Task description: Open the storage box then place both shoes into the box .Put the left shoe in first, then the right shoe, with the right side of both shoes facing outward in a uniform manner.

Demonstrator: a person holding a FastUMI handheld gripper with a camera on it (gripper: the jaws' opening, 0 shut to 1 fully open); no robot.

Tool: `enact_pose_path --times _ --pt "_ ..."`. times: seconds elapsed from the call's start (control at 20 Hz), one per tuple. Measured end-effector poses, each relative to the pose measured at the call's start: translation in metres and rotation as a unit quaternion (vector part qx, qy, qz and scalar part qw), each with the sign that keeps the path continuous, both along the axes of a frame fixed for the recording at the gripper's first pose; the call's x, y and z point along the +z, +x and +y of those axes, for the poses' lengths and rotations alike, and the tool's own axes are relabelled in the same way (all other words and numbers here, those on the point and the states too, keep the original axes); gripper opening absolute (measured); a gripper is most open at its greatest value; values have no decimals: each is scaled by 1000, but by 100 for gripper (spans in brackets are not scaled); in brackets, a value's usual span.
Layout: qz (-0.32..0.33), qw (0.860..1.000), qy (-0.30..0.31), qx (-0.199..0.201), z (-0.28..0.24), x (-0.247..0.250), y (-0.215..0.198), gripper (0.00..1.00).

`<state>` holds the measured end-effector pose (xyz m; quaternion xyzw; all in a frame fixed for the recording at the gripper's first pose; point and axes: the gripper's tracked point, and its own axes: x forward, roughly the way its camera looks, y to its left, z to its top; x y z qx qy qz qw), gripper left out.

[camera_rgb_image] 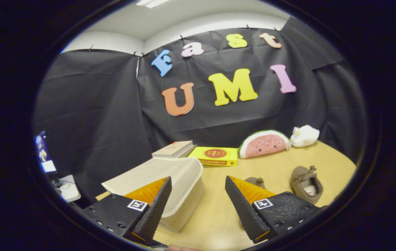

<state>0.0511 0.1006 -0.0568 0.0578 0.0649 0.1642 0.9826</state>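
The gripper [198, 184] is held with its fingers spread wide, nothing gripped between them, above the yellow table [215, 216]. The white storage box [180, 188], lid closed, is seen just behind the left finger. Two brown shoes [306, 183] are found beyond the right finger. A yellow book [215, 156] and a watermelon plush [264, 143] are set farther back.

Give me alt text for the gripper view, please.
The open gripper hangs over a yellow table, empty, its left finger in front of a closed white storage box. Two brown shoes lie right of the fingers.
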Motion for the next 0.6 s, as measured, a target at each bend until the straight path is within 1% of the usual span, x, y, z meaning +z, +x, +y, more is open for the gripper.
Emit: enact_pose_path --times 0.1,0.25,0.35,0.4,0.45,0.5,0.55,0.6 --pt "32 998 25 44 16 -8 14 94" --pt "88 990 68 89 27 -19 41 94" --pt "122 978 111 124 33 -27 55 94" --pt "135 973 133 133 33 -30 61 94" --pt "154 968 147 130 30 -39 69 94" --pt "174 958 173 147 34 -44 70 94" --pt "191 948 203 156 37 -46 72 95" --pt "206 939 223 163 40 -48 75 95"
